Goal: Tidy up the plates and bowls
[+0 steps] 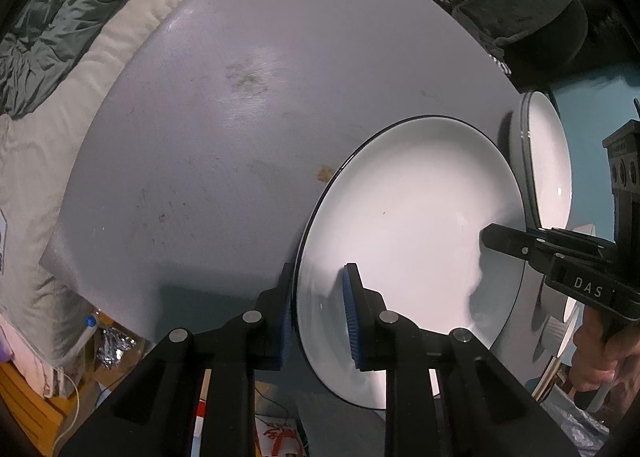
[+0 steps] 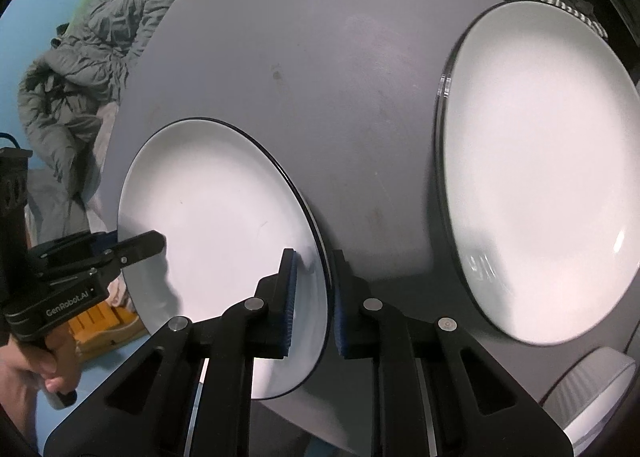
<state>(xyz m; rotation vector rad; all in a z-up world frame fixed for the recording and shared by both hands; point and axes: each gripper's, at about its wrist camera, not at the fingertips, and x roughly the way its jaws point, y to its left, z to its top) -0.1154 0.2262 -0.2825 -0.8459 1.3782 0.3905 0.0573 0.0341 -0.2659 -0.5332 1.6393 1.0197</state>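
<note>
Two grippers on one plate (image 1: 408, 241) here, both biting its rim from opposite sides. Left gripper (image 1: 320, 317) clamped across the near-left edge, one blue pad over the white face, the other under the dark rim, jaws clenched on it. Right gripper (image 2: 314, 305) doing the same on the far side of that plate (image 2: 216, 241), jaws pinched tight with the rim running straight between the pads. Seen from each wrist, the other gripper's black finger lying over the plate's face near the edge. Plate tilted, hanging past the front edge of the grey bench (image 1: 240, 117), whether touching it or lifted clear is hard to call. Second plate (image 2: 540, 185), same white with a dark rim, sitting on the bench just to the right, apart from the first. Ribbed white bowl (image 2: 596, 393) low at the right corner, only partly in view. Grey-green quilt (image 1: 64, 9) bunched up behind the bench.
</note>
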